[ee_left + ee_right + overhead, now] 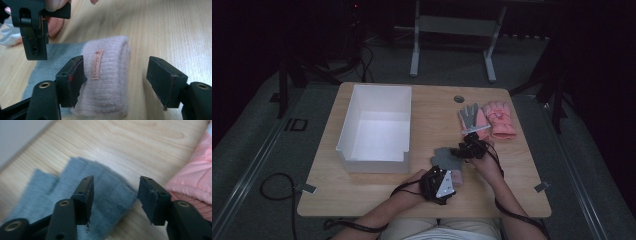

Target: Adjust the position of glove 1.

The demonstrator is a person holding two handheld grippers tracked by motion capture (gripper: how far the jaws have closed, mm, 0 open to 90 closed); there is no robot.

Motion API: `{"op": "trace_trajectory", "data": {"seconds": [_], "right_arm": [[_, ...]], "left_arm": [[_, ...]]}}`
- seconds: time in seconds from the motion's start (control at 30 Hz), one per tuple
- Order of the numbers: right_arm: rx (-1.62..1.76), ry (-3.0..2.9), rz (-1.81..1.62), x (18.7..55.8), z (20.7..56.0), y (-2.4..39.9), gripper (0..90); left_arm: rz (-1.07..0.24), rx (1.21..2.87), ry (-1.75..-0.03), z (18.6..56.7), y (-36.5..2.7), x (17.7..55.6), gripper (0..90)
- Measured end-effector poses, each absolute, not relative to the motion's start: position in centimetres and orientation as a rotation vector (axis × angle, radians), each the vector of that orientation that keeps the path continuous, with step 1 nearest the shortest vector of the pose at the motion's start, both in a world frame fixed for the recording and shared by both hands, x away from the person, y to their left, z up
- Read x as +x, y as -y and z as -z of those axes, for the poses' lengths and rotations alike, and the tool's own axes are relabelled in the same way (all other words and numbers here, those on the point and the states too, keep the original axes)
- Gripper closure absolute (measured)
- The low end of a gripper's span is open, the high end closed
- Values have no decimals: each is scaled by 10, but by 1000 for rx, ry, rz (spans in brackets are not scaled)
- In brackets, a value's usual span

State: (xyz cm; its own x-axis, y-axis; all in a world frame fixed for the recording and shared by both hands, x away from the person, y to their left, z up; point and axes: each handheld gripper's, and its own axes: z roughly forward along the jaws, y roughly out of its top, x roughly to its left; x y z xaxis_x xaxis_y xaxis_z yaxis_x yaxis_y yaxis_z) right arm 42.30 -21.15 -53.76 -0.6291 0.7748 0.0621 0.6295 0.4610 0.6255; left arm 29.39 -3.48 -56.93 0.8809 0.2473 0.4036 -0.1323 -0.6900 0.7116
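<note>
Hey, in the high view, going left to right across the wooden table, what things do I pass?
White rectangular plastic bin → grey knit glove with a pink cuff, lying between the two grippers → grey-palmed glove → padded pink winter glove.

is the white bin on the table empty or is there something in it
Empty. The high view shows the white bin's bare white floor and nothing inside; the gloves lie on the table.

On our table, away from the work

We see a white bin (374,127) at the left of the wooden table (432,107), and a pink padded glove (499,120) lying at the right.
</note>
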Motion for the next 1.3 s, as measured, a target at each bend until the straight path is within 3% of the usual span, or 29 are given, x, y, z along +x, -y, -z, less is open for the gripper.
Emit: {"op": "trace_trajectory", "data": {"seconds": [0.2,0.4,0.6,0.77,0.9,1.3], "right_arm": [[1266,-2499,-904,426,547,213,431],[1330,-2500,-953,425,549,216,481],[1397,-2533,-1016,428,549,213,532],[1442,-2577,-1076,432,550,209,601],[1435,-2583,-1109,431,548,205,718],[1358,-2536,-1217,413,507,225,737]], "left_arm": [[-604,2257,-120,574,36,294,359],[-685,2268,-101,577,36,296,527],[-559,2248,-116,574,26,308,672],[-512,2246,-137,572,24,312,699],[-483,2257,-163,568,24,315,707],[-388,2288,-122,517,27,316,714]]}}
